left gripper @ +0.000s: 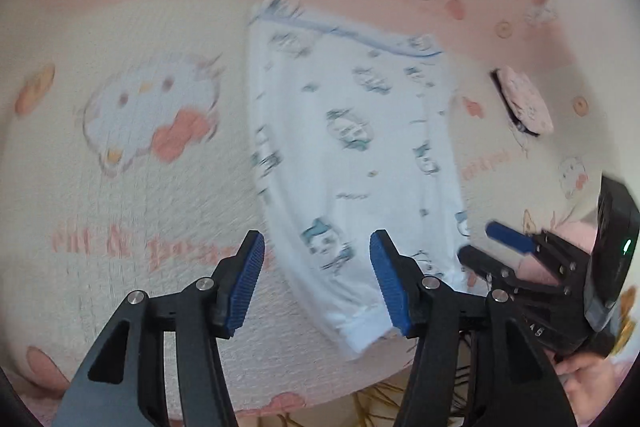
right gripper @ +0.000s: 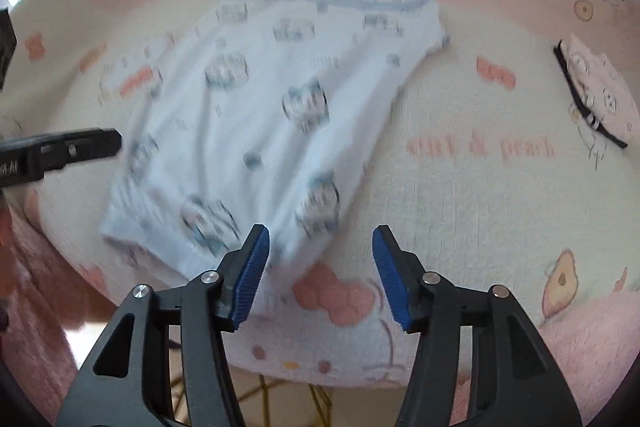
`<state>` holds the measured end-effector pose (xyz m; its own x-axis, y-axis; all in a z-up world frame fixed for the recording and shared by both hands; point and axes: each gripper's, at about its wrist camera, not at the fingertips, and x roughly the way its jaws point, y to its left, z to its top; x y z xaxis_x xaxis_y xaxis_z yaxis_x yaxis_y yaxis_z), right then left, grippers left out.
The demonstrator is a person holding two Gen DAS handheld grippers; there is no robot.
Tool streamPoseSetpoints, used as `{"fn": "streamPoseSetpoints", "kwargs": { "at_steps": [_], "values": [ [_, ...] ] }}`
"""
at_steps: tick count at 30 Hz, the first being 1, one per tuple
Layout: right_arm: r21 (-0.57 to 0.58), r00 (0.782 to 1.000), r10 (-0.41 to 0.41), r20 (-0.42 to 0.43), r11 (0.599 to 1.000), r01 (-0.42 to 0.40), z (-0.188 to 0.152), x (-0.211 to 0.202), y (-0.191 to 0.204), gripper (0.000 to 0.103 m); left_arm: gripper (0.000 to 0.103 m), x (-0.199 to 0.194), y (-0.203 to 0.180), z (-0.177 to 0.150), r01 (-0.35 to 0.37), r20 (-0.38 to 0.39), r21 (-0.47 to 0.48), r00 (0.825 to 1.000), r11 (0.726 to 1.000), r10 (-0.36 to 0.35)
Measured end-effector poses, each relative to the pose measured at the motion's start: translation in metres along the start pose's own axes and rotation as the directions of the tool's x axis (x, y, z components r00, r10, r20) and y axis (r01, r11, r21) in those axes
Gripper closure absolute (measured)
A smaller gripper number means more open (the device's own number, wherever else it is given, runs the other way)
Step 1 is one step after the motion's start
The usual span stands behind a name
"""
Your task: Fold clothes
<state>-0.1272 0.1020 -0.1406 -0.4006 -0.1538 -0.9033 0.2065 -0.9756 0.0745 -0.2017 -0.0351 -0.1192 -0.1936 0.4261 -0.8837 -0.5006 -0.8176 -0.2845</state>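
Note:
A white garment point(left gripper: 352, 147) with a blue-green cartoon print and a blue-trimmed far edge lies folded into a long strip on the blanket. My left gripper point(left gripper: 317, 243) hovers open over its near end; the hem shows between the pads and runs under the right-hand one, and neither pad presses on it. In the right wrist view the garment point(right gripper: 272, 107) spreads away to the upper left. My right gripper point(right gripper: 320, 235) is open just past its near corner, with the cloth edge by the left pad. The right gripper point(left gripper: 480, 241) also shows at the right of the left wrist view, jaws apart.
A cream and pink cartoon-cat blanket point(left gripper: 120, 187) covers the surface. A small pink pouch point(right gripper: 600, 95) with a black edge lies at the right. The surface's front edge curves close below both grippers, with gold wire point(right gripper: 280, 391) under it. A fuzzy pink sleeve point(right gripper: 36, 267) is at the left.

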Motion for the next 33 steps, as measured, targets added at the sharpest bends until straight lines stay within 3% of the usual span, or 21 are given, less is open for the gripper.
{"fn": "streamPoseSetpoints", "kwargs": {
  "at_steps": [3, 5, 10, 13, 16, 18, 21, 22, 24, 28, 30, 33],
  "values": [
    [-0.012, 0.999, 0.049, -0.007, 0.999, -0.049, -0.002, 0.005, 0.002, 0.047, 0.045, 0.019, -0.018, -0.005, -0.078, -0.091, 0.104, 0.992, 0.992, 0.088],
    [-0.044, 0.996, 0.015, -0.092, 0.999, -0.019, -0.023, 0.010, 0.000, 0.049, 0.045, 0.034, -0.020, -0.009, -0.142, -0.148, 0.120, 0.976, 0.983, 0.159],
    [0.002, 0.992, 0.021, -0.126, 1.000, -0.021, -0.036, 0.001, -0.031, 0.047, 0.042, 0.025, -0.010, -0.017, -0.174, -0.142, 0.115, 0.972, 0.978, 0.189],
    [0.029, 0.996, 0.020, -0.092, 0.999, -0.017, -0.039, -0.013, -0.046, 0.047, 0.042, 0.010, 0.005, -0.016, -0.131, -0.104, 0.010, 0.986, 0.991, 0.131],
    [0.016, 0.999, 0.032, -0.029, 0.999, -0.031, -0.039, -0.027, -0.048, 0.047, 0.042, -0.015, 0.002, -0.011, 0.009, 0.005, -0.027, 1.000, 1.000, -0.009],
    [-0.003, 0.999, 0.050, -0.002, 0.999, -0.050, -0.042, -0.036, -0.042, 0.047, 0.042, -0.014, 0.005, -0.020, 0.009, -0.014, -0.044, 1.000, 0.999, -0.010],
    [-0.044, 0.996, -0.006, -0.094, 0.999, 0.001, -0.034, -0.006, -0.050, 0.047, 0.042, 0.008, 0.012, -0.027, -0.054, -0.134, -0.072, 0.990, 0.996, 0.044],
    [-0.040, 0.994, -0.013, -0.109, 0.999, 0.008, -0.038, -0.003, -0.056, 0.047, 0.042, 0.010, 0.012, -0.025, -0.060, -0.139, -0.058, 0.989, 0.997, 0.052],
    [-0.012, 0.993, -0.021, -0.118, 1.000, 0.019, -0.043, -0.006, -0.070, 0.047, 0.042, 0.004, 0.009, -0.021, -0.108, -0.133, -0.030, 0.986, 0.994, 0.103],
    [0.018, 0.995, -0.088, -0.046, 0.996, 0.089, -0.046, -0.032, -0.097, 0.047, 0.042, -0.019, 0.012, -0.021, -0.106, -0.004, -0.108, 0.994, 0.988, 0.107],
    [0.032, 0.998, -0.062, -0.013, 0.998, 0.062, -0.048, -0.040, -0.103, 0.047, 0.042, -0.025, 0.015, -0.021, -0.015, 0.025, -0.172, 0.999, 0.985, 0.019],
    [0.031, 0.999, 0.023, 0.021, 0.999, -0.024, -0.036, -0.017, -0.073, 0.047, 0.042, -0.007, 0.006, -0.029, -0.055, -0.023, -0.153, 0.998, 0.987, 0.052]
  ]
}}
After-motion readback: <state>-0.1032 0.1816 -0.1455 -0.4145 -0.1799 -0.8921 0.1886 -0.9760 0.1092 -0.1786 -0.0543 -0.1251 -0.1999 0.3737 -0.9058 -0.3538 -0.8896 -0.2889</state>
